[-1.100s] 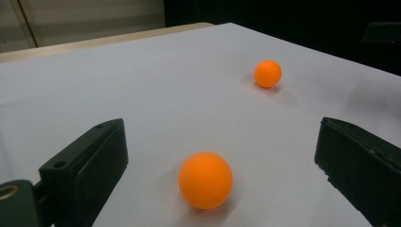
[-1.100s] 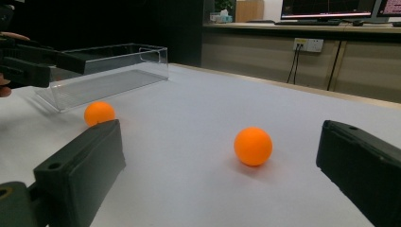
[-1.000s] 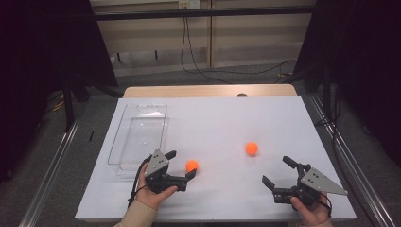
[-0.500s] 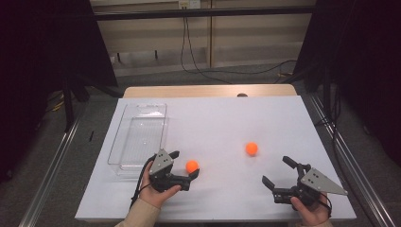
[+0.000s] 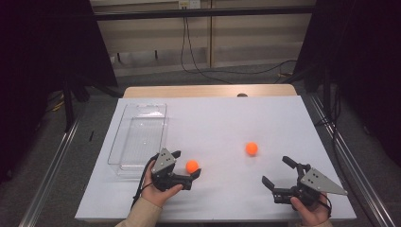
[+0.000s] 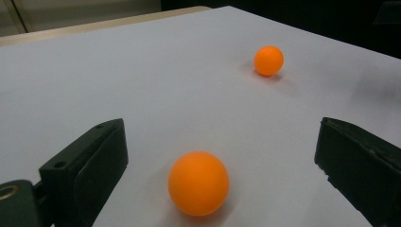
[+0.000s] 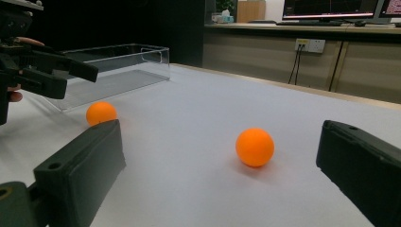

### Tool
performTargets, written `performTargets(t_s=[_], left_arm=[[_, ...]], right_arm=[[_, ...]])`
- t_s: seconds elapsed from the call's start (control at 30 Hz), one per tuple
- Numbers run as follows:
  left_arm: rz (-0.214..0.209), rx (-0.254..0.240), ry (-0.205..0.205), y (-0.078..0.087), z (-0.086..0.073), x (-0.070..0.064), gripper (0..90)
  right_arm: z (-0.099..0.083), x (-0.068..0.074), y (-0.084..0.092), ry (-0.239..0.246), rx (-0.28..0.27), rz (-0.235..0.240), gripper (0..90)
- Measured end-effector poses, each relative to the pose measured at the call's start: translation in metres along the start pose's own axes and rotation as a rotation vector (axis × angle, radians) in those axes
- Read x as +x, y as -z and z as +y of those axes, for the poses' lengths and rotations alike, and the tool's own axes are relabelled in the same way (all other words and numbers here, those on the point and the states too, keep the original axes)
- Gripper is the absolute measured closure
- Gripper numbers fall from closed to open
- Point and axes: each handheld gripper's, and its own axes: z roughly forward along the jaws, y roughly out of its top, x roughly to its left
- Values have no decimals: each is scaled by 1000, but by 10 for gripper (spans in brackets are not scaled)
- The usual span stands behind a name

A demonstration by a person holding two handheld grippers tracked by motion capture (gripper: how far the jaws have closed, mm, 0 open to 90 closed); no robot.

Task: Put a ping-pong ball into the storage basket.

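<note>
**High view: left gripper closing in on near ball**

High view, against the frames a second back: left gripper rotated and slid rightward, fingers now bracketing the near ball rather than sitting beside it. Ball unmoved on the counter, near the front edge, just right of the clear tray. Right gripper unchanged, parked at the front right.

Left gripper view: ball low and centred between the fingers, both spread wide, touching nothing. Released, then, not yet grasping. Far ball well beyond, toward mid-counter.

Right gripper view: fingers likewise spread and empty, aimed at the far ball, which lies ahead, well short of the gap; tray and left gripper farther off.

Probable meaning: approach nearly done, closing on the near ball next, likely for the tray.

No heading or long axis to report: a sphere, same from every side, so any grip angle serves. Main risk: rolling off under a glancing touch.
</note>
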Motion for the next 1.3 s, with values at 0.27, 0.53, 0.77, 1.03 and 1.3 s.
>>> performTargets(t_s=[0.27,0.53,0.77,1.03,1.3], left_arm=[[1,18,-13,-4,0,-3,39],[16,58,-11,-8,1,-5,43],[17,95,-10,-13,1,-8,43],[23,118,-3,-17,0,-8,43],[36,142,9,-21,0,-8,43]], right_arm=[[0,0,0,0,0,1,11],[0,0,0,-1,1,4,12],[0,0,0,-1,2,5,12],[0,1,0,0,2,6,11],[0,1,0,0,1,8,12]])
